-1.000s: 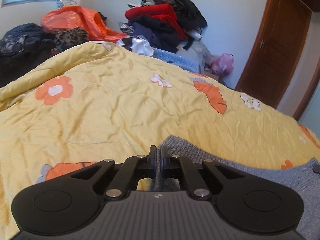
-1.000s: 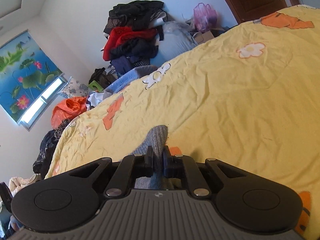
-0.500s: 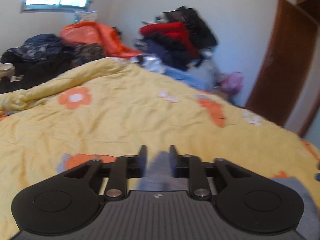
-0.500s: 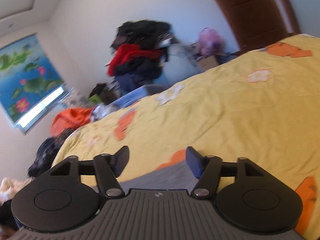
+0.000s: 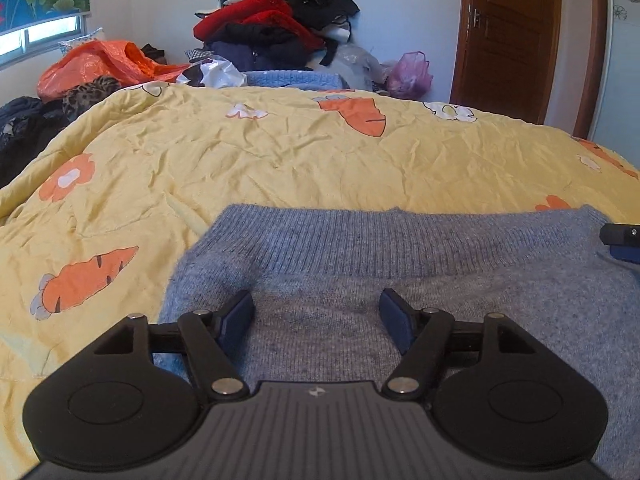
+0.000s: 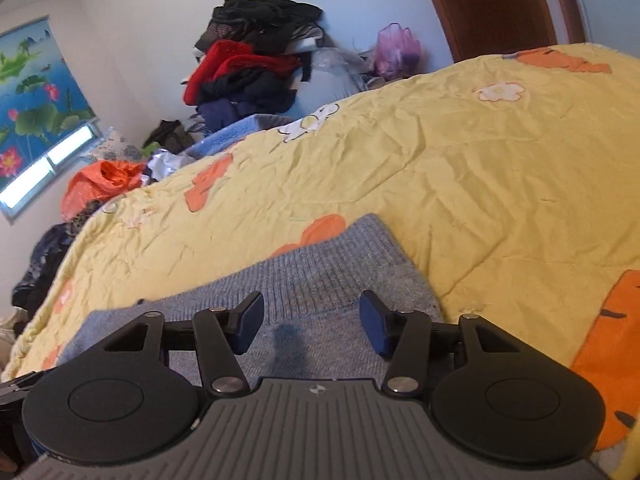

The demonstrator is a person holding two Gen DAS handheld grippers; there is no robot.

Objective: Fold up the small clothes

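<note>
A grey-blue knitted sweater (image 5: 400,264) lies flat on the yellow quilt (image 5: 280,160), its ribbed hem turned toward the far side of the bed. My left gripper (image 5: 318,314) hovers open just above the sweater near its left corner, nothing between the fingers. My right gripper (image 6: 312,322) is open too, over the sweater (image 6: 340,264) by its right corner. A tip of the right gripper shows at the right edge of the left wrist view.
The quilt (image 6: 460,168) with carrot and flower prints covers the whole bed. A pile of clothes (image 5: 276,24), an orange bag (image 5: 100,64) and a pink bag (image 5: 410,74) sit behind the bed. A brown door (image 5: 508,36) stands at the right.
Both grippers were shut on the sweater's corners a second ago; they have opened, let the fabric go and drawn back. The sweater now lies spread flat.
</note>
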